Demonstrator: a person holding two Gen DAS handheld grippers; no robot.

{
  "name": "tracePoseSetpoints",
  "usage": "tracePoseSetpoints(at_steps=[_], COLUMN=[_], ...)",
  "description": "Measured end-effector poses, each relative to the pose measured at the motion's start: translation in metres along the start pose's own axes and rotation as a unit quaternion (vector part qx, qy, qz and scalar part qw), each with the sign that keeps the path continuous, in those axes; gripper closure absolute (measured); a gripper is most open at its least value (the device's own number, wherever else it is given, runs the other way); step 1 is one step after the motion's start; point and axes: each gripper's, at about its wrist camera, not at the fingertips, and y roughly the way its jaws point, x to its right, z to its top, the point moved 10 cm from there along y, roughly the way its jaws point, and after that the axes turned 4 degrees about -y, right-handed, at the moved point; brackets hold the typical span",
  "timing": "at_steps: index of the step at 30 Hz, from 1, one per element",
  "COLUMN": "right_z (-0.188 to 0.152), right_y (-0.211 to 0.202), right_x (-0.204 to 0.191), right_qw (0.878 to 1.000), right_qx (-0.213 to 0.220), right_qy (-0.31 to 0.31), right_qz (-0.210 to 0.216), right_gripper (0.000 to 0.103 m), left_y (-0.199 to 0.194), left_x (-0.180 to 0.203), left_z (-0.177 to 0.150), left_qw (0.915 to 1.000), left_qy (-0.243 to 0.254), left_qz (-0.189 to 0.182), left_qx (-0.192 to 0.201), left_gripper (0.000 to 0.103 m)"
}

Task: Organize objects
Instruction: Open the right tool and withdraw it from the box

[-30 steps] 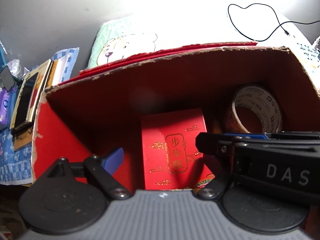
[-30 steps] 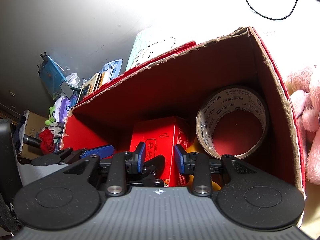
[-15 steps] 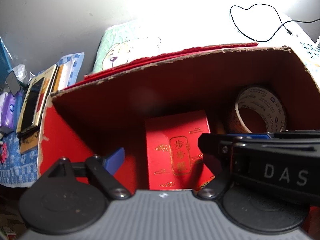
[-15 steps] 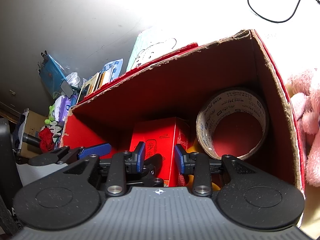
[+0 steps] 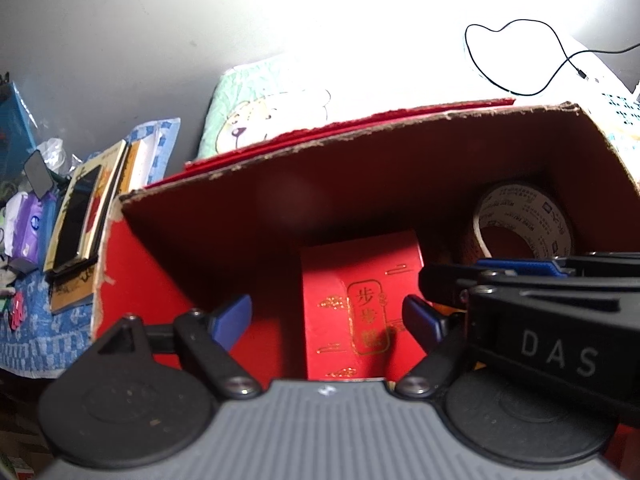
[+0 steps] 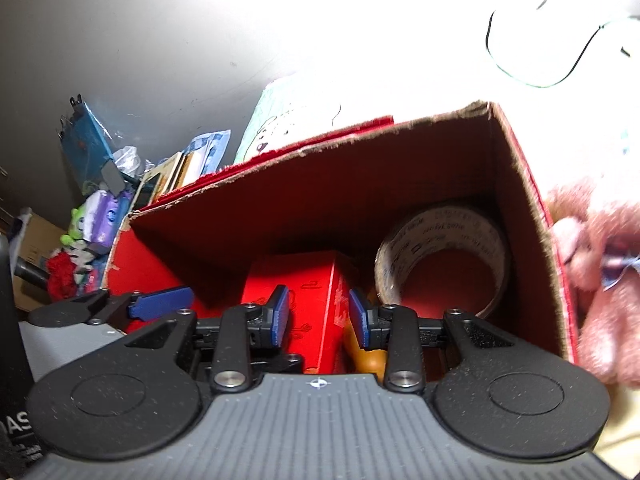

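Note:
An open red cardboard box [image 5: 360, 140] [image 6: 320, 148] fills both wrist views. Inside it stands a small red box with gold characters [image 5: 360, 280] [image 6: 304, 276], and a printed tape roll [image 5: 524, 208] [image 6: 440, 232] leans in the right corner. My left gripper [image 5: 326, 318] hovers over the small red box with its jaws wide and closing; the pads touch nothing. My right gripper [image 6: 319, 316] sits half open above the same box, its pads apart from it. Its black body [image 5: 552, 344] crosses the left wrist view at right. An orange object [image 6: 368, 356] shows beside the small box.
A pink plush toy [image 6: 600, 280] lies blurred outside the box's right wall. Books and a phone-like slab [image 5: 80, 216], a bear-print cloth [image 5: 260, 120] and small clutter [image 6: 92, 216] sit left of and behind the box. A black cable [image 5: 520, 60] loops on the bright surface.
The left gripper's right blue pad has come into view as its jaws narrow slightly. The right wrist view has tilted, bringing more of the pink plush in at the right.

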Motion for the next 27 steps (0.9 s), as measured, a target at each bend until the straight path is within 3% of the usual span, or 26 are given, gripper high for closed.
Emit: tracePoseSetpoints(at_steps=[14,20,27], right_z=[0.004,0.000,-0.009], right_y=[-0.046,-0.065,-0.079], right_x=[-0.020,-0.032,-0.042], right_qw=[0.994,0.989,0.988], right_qx=[0.082,0.116,0.124], right_qy=[-0.061,-0.085,-0.091], right_qz=[-0.037,-0.041,-0.028], right_gripper=[0.066,0.056,0.055], left_y=[-0.050,-0.073,-0.094], left_x=[-0.012,-0.021,-0.024], left_z=[-0.008,-0.018,-0.032], left_qw=[0.9989,0.9978,0.9968], left_qy=[-0.023,-0.040,-0.054], left_qz=[0.013,0.028,0.033], left_qx=[0.039,0.046,0.049], left_gripper=[0.016,0.011,0.011])
